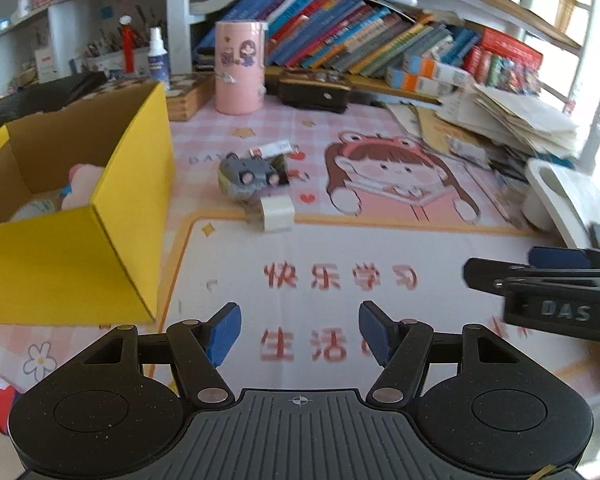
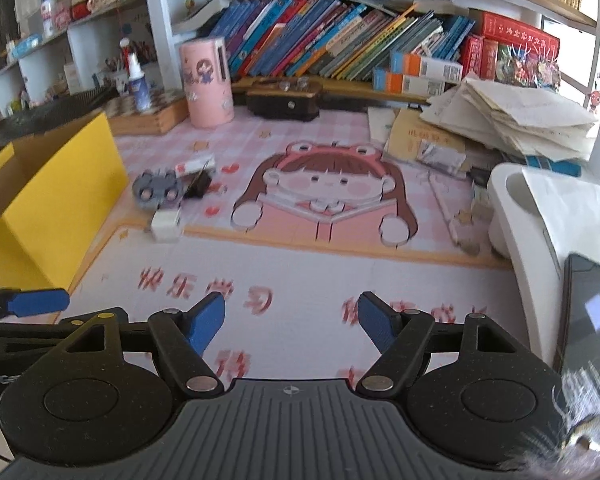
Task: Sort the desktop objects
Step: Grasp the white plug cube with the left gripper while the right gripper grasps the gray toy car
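Observation:
A yellow cardboard box (image 1: 80,240) (image 2: 40,200) stands open at the left, with a pink soft toy (image 1: 82,184) inside. Right of it on the desk mat lie a grey toy car (image 1: 246,176) (image 2: 156,190), a white cube-shaped charger (image 1: 276,214) (image 2: 166,226), a black binder clip (image 2: 199,186) and a small red-and-white tube (image 1: 270,148) (image 2: 194,165). My left gripper (image 1: 300,332) hangs open over the mat's red lettering, nothing between its blue pads. My right gripper (image 2: 291,326) is open and empty too, well short of the objects. The right gripper's fingers (image 1: 540,276) reach into the left wrist view.
A pink cartoon canister (image 1: 240,68) (image 2: 206,80), a dark case (image 1: 314,92) and a row of books (image 1: 360,36) line the back. Stacked papers (image 2: 520,116), a white stand (image 2: 540,220) and a phone (image 2: 592,312) crowd the right side. A spray bottle (image 1: 156,54) stands back left.

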Demonstrator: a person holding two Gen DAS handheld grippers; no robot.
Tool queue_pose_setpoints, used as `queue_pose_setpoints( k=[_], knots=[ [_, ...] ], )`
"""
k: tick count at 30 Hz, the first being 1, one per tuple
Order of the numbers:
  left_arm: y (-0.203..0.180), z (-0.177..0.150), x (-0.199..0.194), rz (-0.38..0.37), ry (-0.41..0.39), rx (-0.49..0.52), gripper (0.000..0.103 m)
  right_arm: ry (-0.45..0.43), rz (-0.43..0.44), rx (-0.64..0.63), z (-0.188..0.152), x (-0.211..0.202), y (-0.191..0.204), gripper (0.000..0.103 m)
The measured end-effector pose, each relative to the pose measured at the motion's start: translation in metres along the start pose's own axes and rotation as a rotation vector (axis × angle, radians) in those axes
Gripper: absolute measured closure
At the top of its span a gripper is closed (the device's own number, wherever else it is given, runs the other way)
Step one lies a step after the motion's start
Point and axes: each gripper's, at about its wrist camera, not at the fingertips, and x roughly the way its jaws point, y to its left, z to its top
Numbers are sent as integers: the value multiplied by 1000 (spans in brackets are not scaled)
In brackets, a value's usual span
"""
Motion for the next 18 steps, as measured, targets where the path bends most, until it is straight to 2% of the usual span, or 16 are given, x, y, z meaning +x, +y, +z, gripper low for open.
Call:
queue_pose_setpoints(
  k=[10,18],
  knots=[
    [-7,31,57,140,-62,-63,39,-54,39,-23,25,14,-24,31],
    [-5,46,105,200,-43,-38,39,-34,51,-34,28,24,-36,31]
  ],
)
